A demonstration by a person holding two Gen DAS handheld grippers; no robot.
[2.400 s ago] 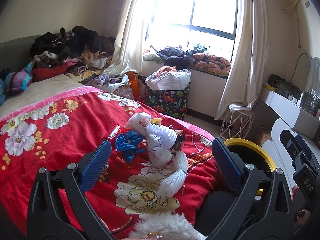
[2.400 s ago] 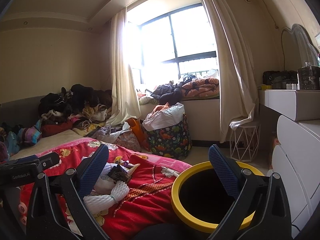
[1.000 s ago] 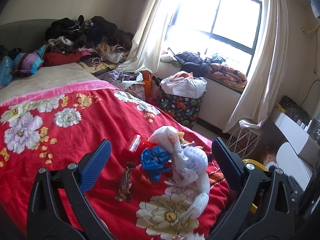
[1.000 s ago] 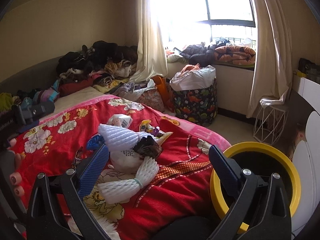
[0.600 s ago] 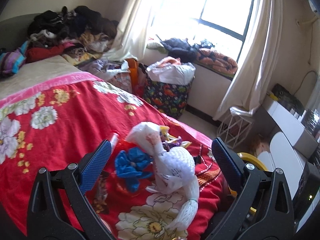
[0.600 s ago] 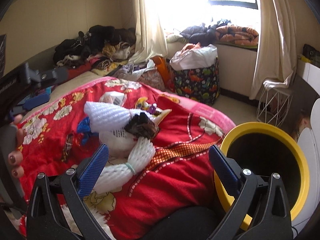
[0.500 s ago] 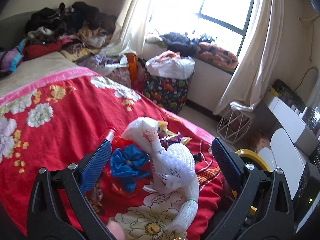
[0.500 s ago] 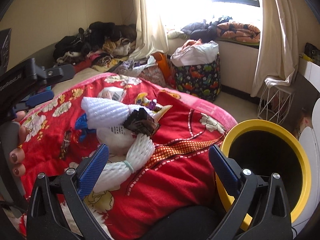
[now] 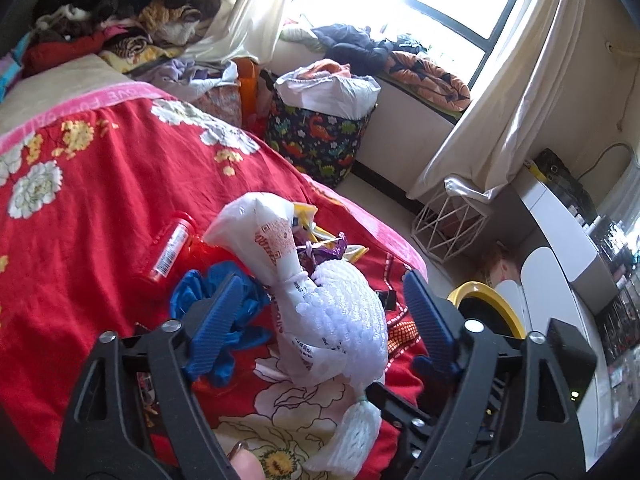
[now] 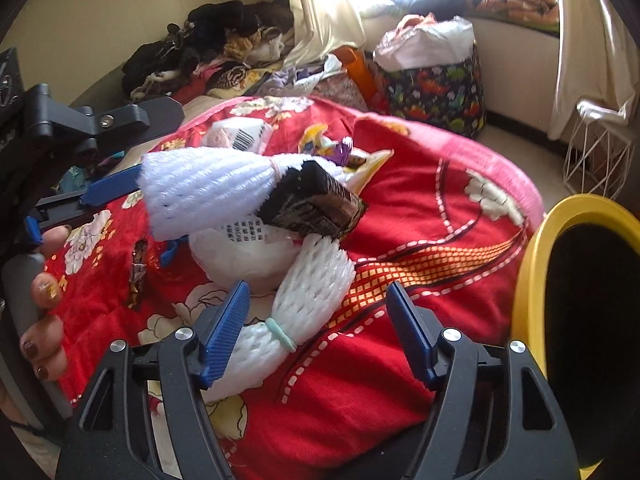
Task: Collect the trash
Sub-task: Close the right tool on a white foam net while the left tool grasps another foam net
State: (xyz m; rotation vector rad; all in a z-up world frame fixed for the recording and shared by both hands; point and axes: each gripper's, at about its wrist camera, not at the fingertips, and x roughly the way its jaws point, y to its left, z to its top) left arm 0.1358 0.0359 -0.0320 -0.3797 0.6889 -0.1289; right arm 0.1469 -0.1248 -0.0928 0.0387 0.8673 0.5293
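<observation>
Both your grippers have dropped closer to the trash pile point(image 9: 320, 312) on the red blanket point(image 9: 100, 184), jaws just narrowing. Left gripper point(image 9: 324, 308) brackets the foam net point(image 9: 348, 320) ungrasped; right gripper point(image 10: 320, 320) brackets another foam sleeve point(image 10: 308, 292), also released, beside the yellow-rimmed bin point(image 10: 532, 240).

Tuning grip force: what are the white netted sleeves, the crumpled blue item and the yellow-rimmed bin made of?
White netted sleeves: likely soft foam fruit netting, matte, with open ribbed mesh. Crumpled blue item: probably thin plastic film or glove, wrinkled with slight sheen; unclear which. Yellow-rimmed bin: looks like hard plastic, with a smooth, even rim.
</observation>
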